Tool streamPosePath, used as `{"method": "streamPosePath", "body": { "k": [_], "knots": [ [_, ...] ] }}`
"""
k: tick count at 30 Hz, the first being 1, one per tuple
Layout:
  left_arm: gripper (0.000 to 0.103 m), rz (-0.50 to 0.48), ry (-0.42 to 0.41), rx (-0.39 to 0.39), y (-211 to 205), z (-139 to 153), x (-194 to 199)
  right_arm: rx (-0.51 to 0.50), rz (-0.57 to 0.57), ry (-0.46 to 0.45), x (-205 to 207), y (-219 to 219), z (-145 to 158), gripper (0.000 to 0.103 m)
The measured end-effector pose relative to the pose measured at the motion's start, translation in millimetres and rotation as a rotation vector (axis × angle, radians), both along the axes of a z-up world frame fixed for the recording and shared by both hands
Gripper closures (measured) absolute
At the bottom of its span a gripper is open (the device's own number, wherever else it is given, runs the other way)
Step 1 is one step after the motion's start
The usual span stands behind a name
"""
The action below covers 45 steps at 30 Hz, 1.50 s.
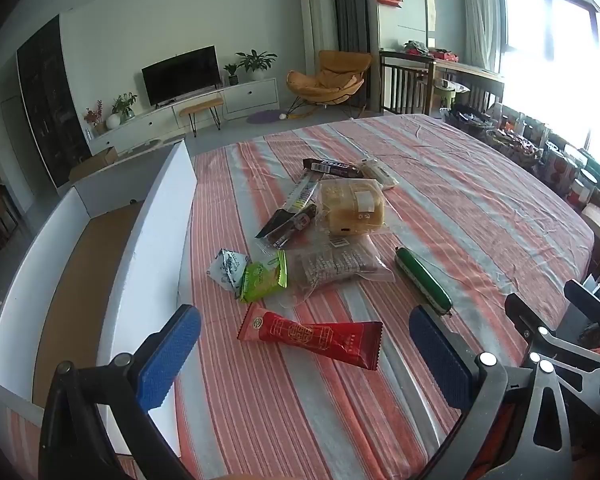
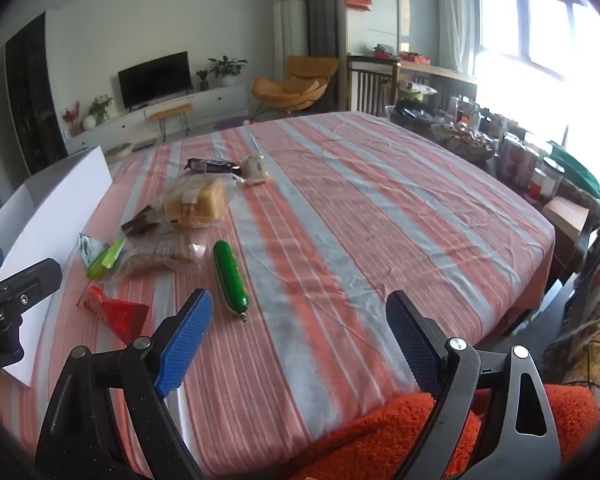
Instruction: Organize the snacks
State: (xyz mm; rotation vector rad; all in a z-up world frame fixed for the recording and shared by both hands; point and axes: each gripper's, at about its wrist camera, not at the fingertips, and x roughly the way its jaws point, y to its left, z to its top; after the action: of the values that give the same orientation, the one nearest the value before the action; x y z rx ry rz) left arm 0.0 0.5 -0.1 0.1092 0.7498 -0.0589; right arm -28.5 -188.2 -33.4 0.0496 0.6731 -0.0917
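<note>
Snacks: red packet (image 1: 310, 334), green sausage (image 2: 230, 276), bread bag (image 1: 354, 206), others, all loose on striped counter (image 1: 460, 208); white box (image 1: 100, 260) at left apparently empty; sorting seemingly unstarted; left gripper (image 1: 304, 354), right gripper (image 2: 300, 340): jaws spread, holding nothing.

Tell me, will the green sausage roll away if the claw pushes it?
Probably. The green sausage looks round and smooth like a tube, so a sideways nudge may roll it across the striped cloth. Its shiny skin could also slip between the pads. It lies alone, nothing beside it to stop it.
</note>
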Motion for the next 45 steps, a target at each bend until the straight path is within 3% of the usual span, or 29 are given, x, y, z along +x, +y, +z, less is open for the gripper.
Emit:
{"method": "streamPosePath", "body": {
  "k": [45],
  "knots": [
    [0.000,0.015,-0.004,0.008,-0.6,-2.2,-1.7,-0.004,0.001,0.002,1.2,1.9,-1.9,0.012]
  ]
}}
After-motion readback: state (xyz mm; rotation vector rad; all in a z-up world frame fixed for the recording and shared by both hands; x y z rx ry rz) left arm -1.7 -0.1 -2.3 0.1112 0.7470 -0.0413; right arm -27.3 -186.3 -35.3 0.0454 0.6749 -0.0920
